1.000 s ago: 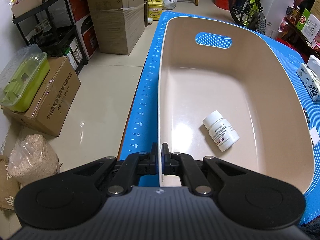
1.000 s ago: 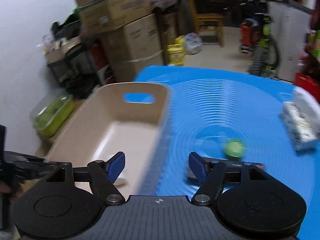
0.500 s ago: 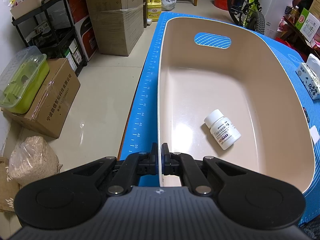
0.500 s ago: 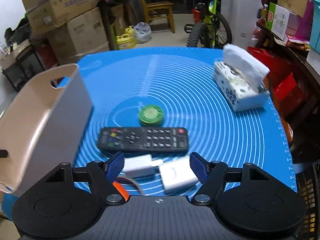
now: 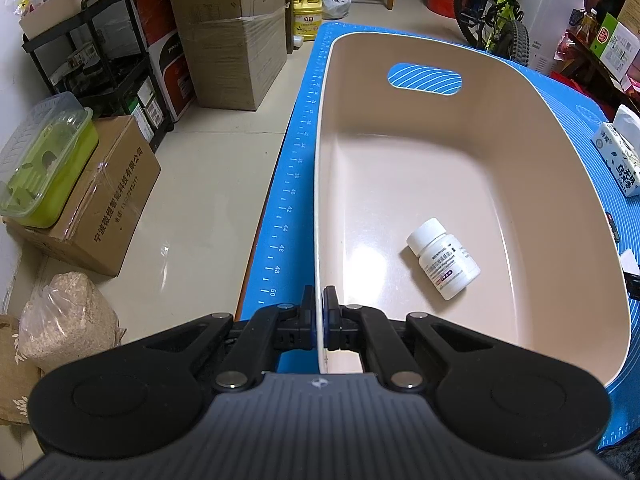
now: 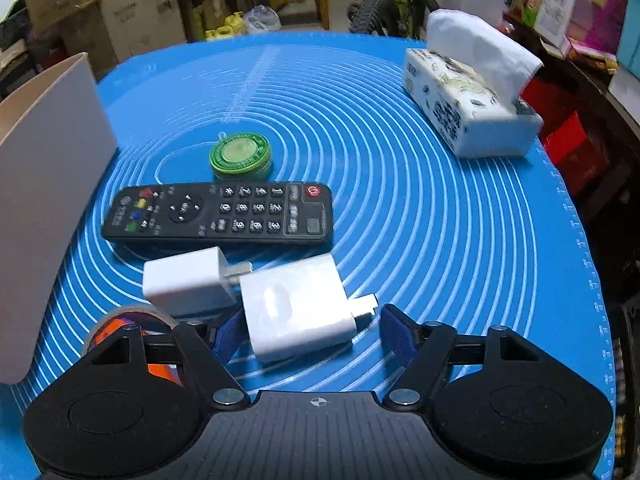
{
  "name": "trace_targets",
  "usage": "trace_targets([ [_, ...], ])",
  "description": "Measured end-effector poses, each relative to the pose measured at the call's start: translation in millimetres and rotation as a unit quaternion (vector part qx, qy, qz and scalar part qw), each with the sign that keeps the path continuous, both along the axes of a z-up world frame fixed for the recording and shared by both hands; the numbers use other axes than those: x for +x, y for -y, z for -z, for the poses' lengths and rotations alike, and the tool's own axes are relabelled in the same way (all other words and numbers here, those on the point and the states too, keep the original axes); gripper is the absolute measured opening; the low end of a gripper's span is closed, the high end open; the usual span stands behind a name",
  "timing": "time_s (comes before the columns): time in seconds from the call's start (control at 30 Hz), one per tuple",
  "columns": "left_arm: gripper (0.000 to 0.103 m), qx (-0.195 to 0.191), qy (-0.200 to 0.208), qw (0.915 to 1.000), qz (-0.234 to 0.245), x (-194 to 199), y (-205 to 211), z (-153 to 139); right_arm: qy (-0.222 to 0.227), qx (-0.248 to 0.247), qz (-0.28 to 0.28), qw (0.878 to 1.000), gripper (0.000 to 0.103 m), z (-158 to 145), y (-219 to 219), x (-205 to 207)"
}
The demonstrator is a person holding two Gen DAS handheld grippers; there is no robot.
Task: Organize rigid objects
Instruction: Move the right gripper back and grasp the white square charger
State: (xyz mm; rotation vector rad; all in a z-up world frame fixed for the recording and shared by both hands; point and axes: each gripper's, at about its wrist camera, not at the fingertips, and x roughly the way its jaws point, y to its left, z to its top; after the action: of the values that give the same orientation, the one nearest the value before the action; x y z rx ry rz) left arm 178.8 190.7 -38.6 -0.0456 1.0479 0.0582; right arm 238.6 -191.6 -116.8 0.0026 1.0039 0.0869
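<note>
The right gripper [image 6: 310,334] has its jaws opening and grips nothing, though the near white charger [image 6: 298,312] already lies between its blue-padded fingers [image 6: 396,332], touching neither that I can tell. That charger sits right at the fingertips, its prongs sticking out toward the right finger, so its long axis runs roughly across the gap, slightly skewed; closing would likely press on the body's end and the prongs instead of on its flat sides, which could call for a small roll of the wrist. Just beyond and to the left lies a second white charger [image 6: 184,282], touching or nearly touching the first, then the black remote [image 6: 218,214] lying crosswise, then the green tin [image 6: 240,155]. The left gripper [image 5: 319,318] is clenched on the near rim of the beige bin [image 5: 560,184], steadying it; a white pill bottle [image 5: 443,258] lies inside. The right hand is plainly the nearer one.
</note>
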Motion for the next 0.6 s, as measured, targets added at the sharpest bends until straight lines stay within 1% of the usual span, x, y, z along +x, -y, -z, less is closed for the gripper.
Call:
trace_targets([
  [0.13,0.005,0.000,-0.001,1.0000,-0.002,1,0,-1,0.013,-0.018,-0.007,1.000,0.080,4,-6,3],
  [0.27,0.005,0.001,-0.002,1.0000,0.000,2,-1,-1,0.026,-0.016,-0.015,0.999,0.071,3,-6,-1],
  [0.4,0.005,0.001,-0.002,1.0000,0.000,2,-1,0,0.038,-0.022,-0.019,0.999,0.071,5,-8,-5],
  [0.6,0.005,0.001,-0.001,1.0000,-0.001,2,-2,-1,0.037,-0.033,-0.006,0.999,0.071,2,-11,-8],
])
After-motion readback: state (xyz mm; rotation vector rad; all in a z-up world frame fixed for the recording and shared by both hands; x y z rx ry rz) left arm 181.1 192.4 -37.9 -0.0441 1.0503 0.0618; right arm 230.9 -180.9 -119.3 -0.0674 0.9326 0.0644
